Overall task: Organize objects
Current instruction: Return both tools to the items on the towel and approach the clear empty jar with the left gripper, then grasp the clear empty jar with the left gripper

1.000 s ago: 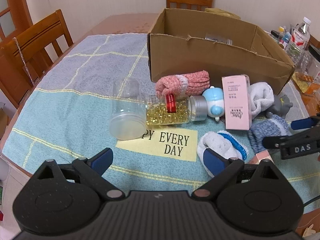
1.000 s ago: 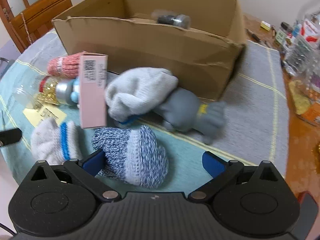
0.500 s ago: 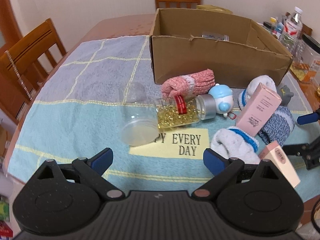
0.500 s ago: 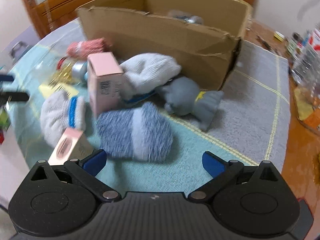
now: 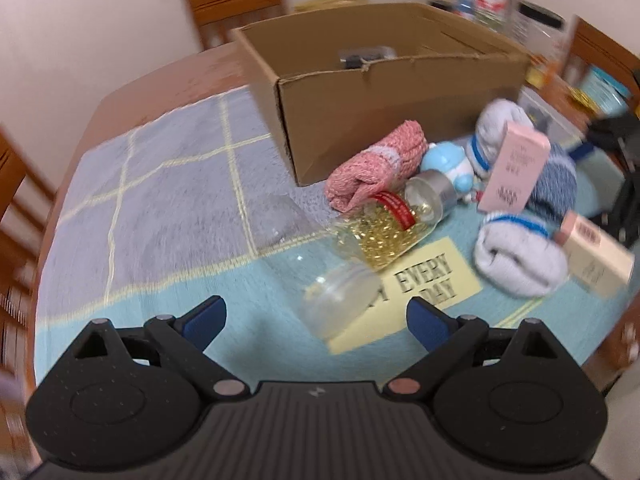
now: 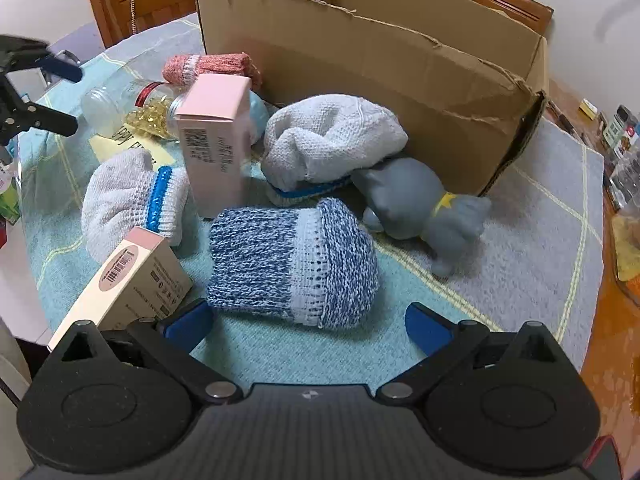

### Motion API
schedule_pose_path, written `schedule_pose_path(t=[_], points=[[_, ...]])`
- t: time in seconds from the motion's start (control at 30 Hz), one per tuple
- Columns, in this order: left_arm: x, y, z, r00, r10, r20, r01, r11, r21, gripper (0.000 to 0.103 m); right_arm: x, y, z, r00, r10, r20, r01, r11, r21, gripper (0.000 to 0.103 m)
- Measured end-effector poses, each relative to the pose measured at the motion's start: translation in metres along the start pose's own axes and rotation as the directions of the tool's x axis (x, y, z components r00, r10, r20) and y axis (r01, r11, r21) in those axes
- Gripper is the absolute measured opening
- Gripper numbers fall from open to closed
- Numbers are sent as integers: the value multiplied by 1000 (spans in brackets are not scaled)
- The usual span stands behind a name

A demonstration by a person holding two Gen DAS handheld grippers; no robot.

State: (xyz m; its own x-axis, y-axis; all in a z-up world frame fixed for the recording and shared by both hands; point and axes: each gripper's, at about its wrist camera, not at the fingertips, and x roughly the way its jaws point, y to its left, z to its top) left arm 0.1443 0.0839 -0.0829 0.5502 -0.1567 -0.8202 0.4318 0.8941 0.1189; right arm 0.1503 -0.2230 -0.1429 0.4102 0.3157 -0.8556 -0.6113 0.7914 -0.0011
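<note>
Since a second ago I've swung my left gripper (image 5: 316, 316) left and low: the clear empty plastic jar (image 5: 320, 276), lying on its side, now sits just ahead of its wide-open, empty jaws. My right gripper (image 6: 308, 320), also spread wide and holding nothing, has dropped toward the blue-and-white knit sock roll (image 6: 292, 260) (likely next pick). Nothing grabbed yet, so sorting into the brown cardboard box (image 6: 380, 52) is barely begun. The left view alone shows a dark item inside the box; the right view alone shows the grey rubber cat toy (image 6: 428, 204) lying against the box's front wall.
</note>
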Motion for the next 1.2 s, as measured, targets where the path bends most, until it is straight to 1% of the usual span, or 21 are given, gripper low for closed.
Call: schedule_pose_path(t=[0.1,0.23,0.37,0.53,0.6,0.7,0.83,0.87,1.07,1.2], points=[[10,12,0,998,-59,-7,60,994,89,97,0,-2,0,1000,-2,9,2,1000,4,103],[23,24,1,992,-122,-15,123,974,189,97,1,-2,3,1000,-11,-2,11,1000,19,103],[32,31,8,982,-190,3,181,941,284,97,3,-2,3,1000,-15,-17,15,1000,26,103],[42,37,14,960,-279,-12,264,894,363,97,4,-1,7,999,-19,-38,21,999,35,103],[45,38,15,952,-306,-18,289,878,381,97,4,0,7,999,-20,-45,22,999,36,103],[49,39,17,942,-334,-22,316,866,387,97,5,0,9,998,-23,-54,25,999,41,103],[53,39,18,932,-362,-14,340,861,378,97,6,3,11,998,-24,-64,26,999,43,103],[55,39,18,930,-367,-14,344,858,381,97,9,9,17,997,-24,-67,27,999,43,103],[60,39,22,924,-382,-30,362,844,397,97,3,1,20,997,-14,-78,16,1000,26,103],[61,39,23,919,-394,-29,375,847,377,97,2,2,23,996,-8,-85,9,1000,14,103]])
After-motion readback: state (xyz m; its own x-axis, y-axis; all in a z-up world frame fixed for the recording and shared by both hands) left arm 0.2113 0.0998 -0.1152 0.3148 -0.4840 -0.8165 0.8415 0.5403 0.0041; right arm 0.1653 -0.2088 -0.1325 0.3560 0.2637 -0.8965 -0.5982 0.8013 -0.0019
